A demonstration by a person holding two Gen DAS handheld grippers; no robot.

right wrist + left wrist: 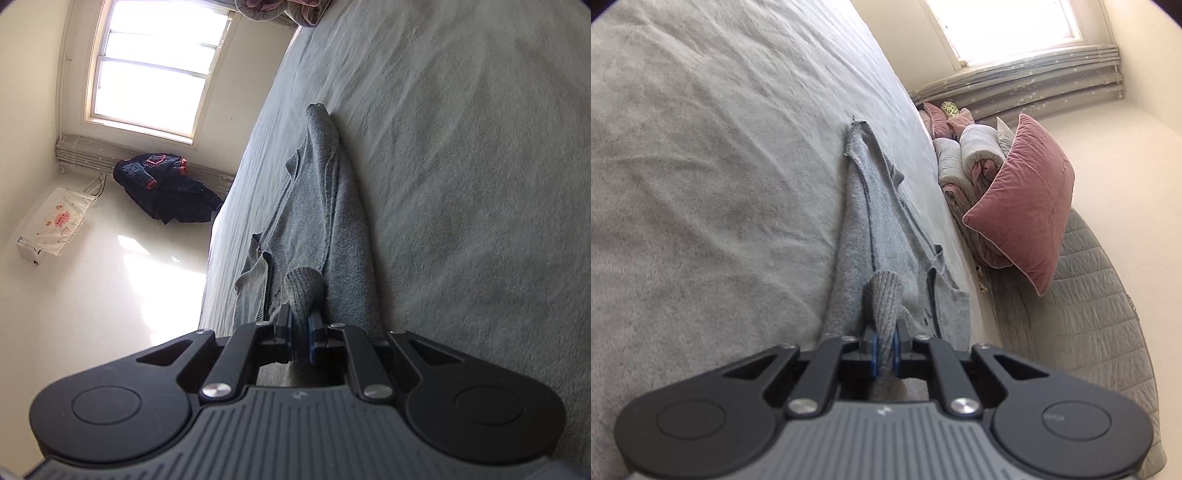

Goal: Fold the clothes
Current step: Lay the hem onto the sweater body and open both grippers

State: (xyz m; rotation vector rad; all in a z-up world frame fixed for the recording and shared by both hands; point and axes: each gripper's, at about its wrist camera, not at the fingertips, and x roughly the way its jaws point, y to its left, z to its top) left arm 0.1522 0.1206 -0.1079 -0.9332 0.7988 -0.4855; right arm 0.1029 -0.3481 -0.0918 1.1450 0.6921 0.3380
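Observation:
A grey knit garment [871, 221] lies stretched out on the light grey bedspread [701, 166]. My left gripper [884, 350] is shut on a ribbed grey edge of it, which bulges up between the blue pads. In the right wrist view the same grey garment [325, 206] runs away from me along the bedspread [461, 166], with folds and a dark seam along its left side. My right gripper [301, 332] is shut on another ribbed edge of the garment, pinched between its fingers.
A pink cushion [1027, 206] and rolled bedding [971, 155] are piled at the head of the bed beside a quilted grey headboard [1089, 314]. A dark garment with red trim [166, 188] hangs by the window [155, 62]. The bed's edge [236, 177] drops off left of the garment.

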